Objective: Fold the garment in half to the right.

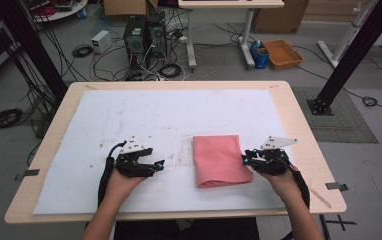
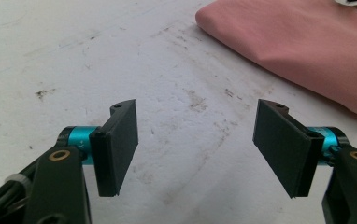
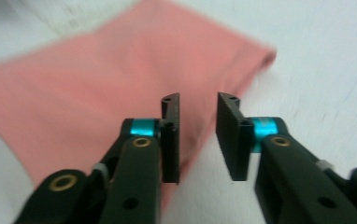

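Note:
A folded pink cloth lies flat on the white sheet, right of the table's middle. My right gripper sits at the cloth's right edge and points left at it. In the right gripper view its jaws stand a narrow gap apart with nothing between them, and the pink cloth spreads beneath and beyond the left jaw. My left gripper rests on the sheet a short way left of the cloth, apart from it. Its jaws are wide open over bare stained sheet, with the pink cloth at the upper right.
The white sheet covers most of the wooden table, leaving a bare rim. Beyond the far edge, on the floor, are computer towers, tangled cables, an orange tray and black frame posts at both sides.

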